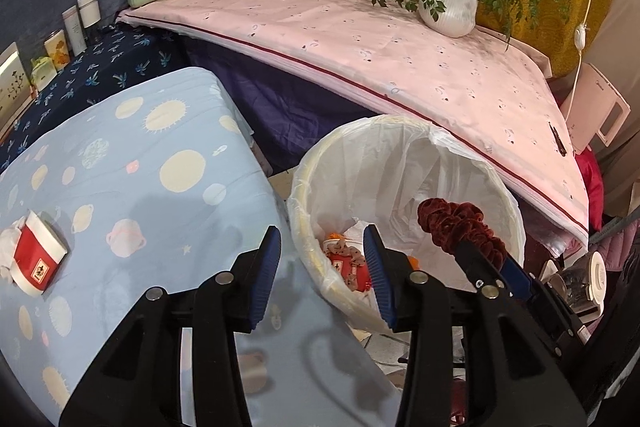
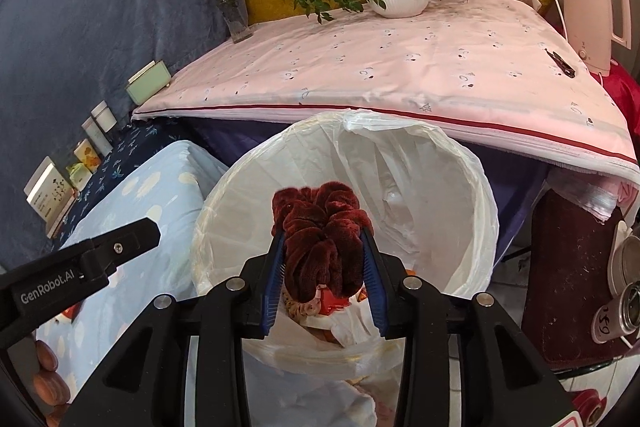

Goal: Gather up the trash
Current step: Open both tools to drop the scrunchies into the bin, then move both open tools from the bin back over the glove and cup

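Right gripper (image 2: 324, 279) is clamped on a dark red velvet scrunchie (image 2: 320, 239), pads pressing it from both sides, and it hangs directly over the open mouth of the white-lined trash bin (image 2: 460, 163). Key relation: the scrunchie is straight above the bin's inside, not the rim, so a release should drop it onto the trash already at the bottom; no sideways move looks needed. Left gripper (image 1: 324, 275) is open and empty, one finger over the blue planet-print desk (image 1: 160, 187), the other over the bin's near rim. Remaining trash: a red-and-white paper cup (image 1: 38, 259) lying on its side on a white crumpled tissue (image 1: 8, 247) on that desk, far to the left of the left gripper, well apart from it. The left hand is plainly the nearer one; the cup's long axis runs diagonally, up-left to down-right.
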Demonstrator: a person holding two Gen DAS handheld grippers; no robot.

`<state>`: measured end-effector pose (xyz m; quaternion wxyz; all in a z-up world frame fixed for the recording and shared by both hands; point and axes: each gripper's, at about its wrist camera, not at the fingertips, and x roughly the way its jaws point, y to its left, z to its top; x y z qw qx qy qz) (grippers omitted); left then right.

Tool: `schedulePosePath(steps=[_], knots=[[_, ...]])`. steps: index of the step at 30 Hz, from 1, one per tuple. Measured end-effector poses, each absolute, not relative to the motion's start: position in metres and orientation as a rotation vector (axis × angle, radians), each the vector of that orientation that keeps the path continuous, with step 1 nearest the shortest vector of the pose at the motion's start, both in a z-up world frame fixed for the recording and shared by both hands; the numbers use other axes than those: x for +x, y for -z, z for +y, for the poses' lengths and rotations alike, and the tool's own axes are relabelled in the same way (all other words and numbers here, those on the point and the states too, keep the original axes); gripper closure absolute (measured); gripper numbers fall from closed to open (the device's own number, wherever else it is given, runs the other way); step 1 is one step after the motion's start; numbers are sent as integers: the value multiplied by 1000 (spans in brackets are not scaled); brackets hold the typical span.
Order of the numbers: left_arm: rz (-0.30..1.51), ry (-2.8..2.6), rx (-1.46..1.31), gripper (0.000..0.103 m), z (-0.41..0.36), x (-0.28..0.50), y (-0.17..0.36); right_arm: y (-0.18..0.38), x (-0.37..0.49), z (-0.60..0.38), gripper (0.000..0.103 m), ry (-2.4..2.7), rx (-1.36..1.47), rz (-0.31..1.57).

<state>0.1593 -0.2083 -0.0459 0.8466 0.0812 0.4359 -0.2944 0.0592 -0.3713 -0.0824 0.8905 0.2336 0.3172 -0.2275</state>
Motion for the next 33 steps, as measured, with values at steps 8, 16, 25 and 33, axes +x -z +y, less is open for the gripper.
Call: schedulePosePath(steps=[8, 16, 25, 33], knots=[[926, 585, 148, 54, -190, 166, 49, 76, 67, -358, 56, 469, 455, 649], [922, 554, 119, 52, -168, 167, 46, 67, 70, -342, 51, 449, 435, 640], [910, 522, 81, 52, -139, 164, 37, 55, 73, -312, 50, 402, 397, 639], [904, 479, 40, 51, -105, 166, 32, 46, 78, -283, 49, 359, 363, 638]])
